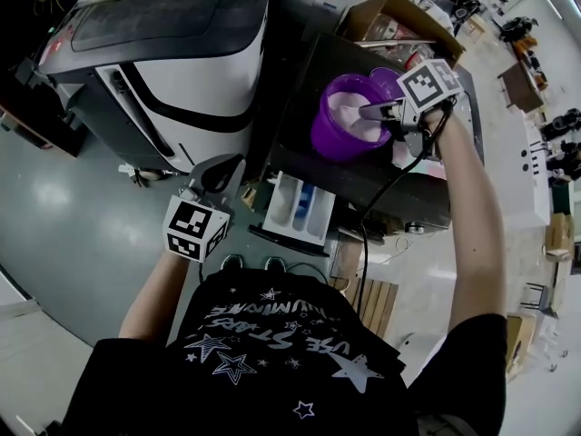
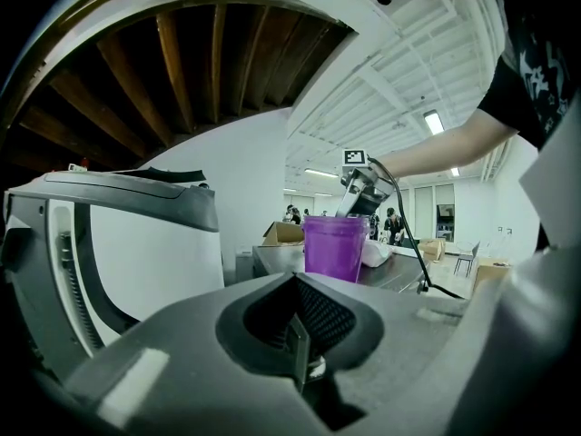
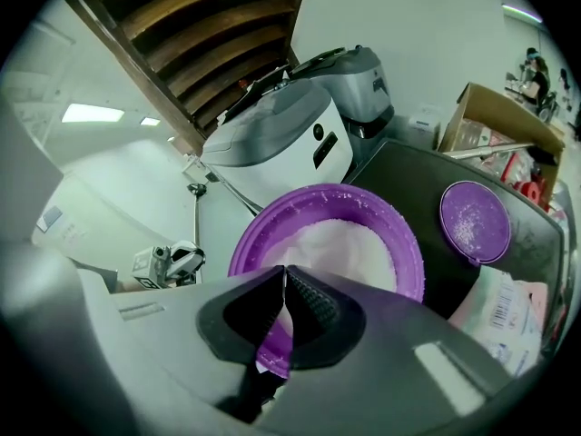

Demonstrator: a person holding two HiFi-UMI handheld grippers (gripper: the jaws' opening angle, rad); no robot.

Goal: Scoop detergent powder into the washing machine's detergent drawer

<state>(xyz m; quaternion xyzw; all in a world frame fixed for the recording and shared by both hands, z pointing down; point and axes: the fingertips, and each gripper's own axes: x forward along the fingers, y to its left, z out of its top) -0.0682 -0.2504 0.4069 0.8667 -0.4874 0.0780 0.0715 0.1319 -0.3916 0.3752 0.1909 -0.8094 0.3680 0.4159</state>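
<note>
A purple tub [image 1: 348, 116] of white detergent powder [image 3: 340, 248] stands on a black top [image 1: 309, 153]. My right gripper [image 1: 374, 112] hangs over the tub's right rim with its jaws shut; a purple scoop [image 3: 272, 351] handle shows pinched between them, and its bowl is hidden. The white detergent drawer [image 1: 298, 209] stands pulled out below the black top's front edge. My left gripper [image 1: 215, 173] hovers left of the drawer, shut and holding nothing. The left gripper view shows the tub [image 2: 334, 246] from the side, with the right gripper [image 2: 363, 189] above it.
A white and dark washing machine [image 1: 163, 53] stands to the left. The tub's purple lid [image 3: 474, 221] lies on the black top, next to a plastic bag [image 3: 513, 312]. A cardboard box [image 1: 399, 25] sits behind. A black cable [image 1: 390, 184] trails from the right gripper.
</note>
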